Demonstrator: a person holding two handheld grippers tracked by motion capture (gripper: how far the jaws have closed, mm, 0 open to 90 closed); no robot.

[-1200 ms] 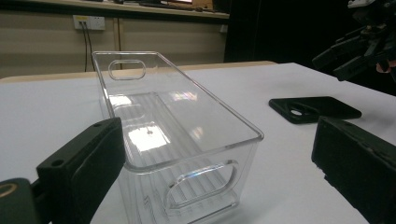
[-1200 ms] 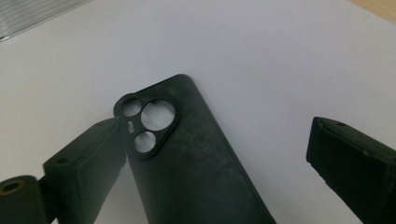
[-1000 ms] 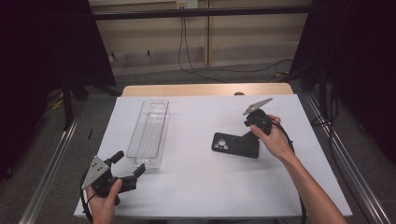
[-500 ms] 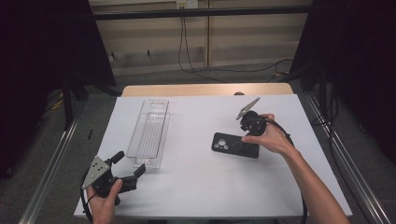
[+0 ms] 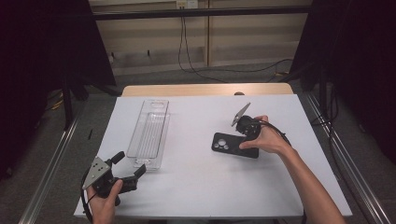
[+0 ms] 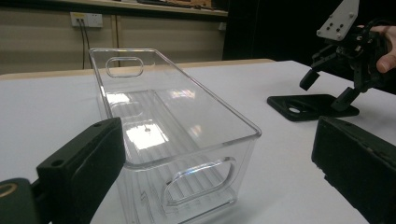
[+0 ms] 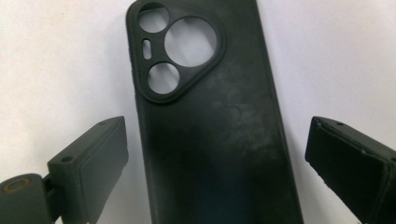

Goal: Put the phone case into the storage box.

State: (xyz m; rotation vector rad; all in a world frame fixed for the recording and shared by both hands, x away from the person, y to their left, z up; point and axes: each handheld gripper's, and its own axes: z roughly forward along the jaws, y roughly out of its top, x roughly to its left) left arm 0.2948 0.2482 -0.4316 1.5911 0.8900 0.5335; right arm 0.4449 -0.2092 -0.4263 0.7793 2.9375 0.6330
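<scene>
A black phone case [image 5: 226, 143] lies flat on the white table [image 5: 196, 186], camera cut-outs toward the left. My right gripper [image 5: 243, 136] hovers just over its right end, open; in the right gripper view the case [image 7: 219, 140] runs up between the two spread jaws of the gripper [image 7: 215, 128], untouched. A clear plastic bin [image 5: 149, 133] stands empty left of centre. My left gripper [image 5: 130, 163] rests open near the front left corner, pointing at the bin's near end [image 6: 187, 154]. The left gripper view also shows the right gripper [image 6: 327, 91] above the case [image 6: 303, 105].
A wooden strip [image 5: 205, 89] borders the table's far edge. Metal rails [image 5: 51, 163] run along both sides, and cables [image 5: 196, 56] hang at the back wall. Bare white surface lies between the bin and the case and along the front.
My right gripper has moved left and down, tipping over the phone case's right end. The left gripper, the bin and the case have stayed put.
</scene>
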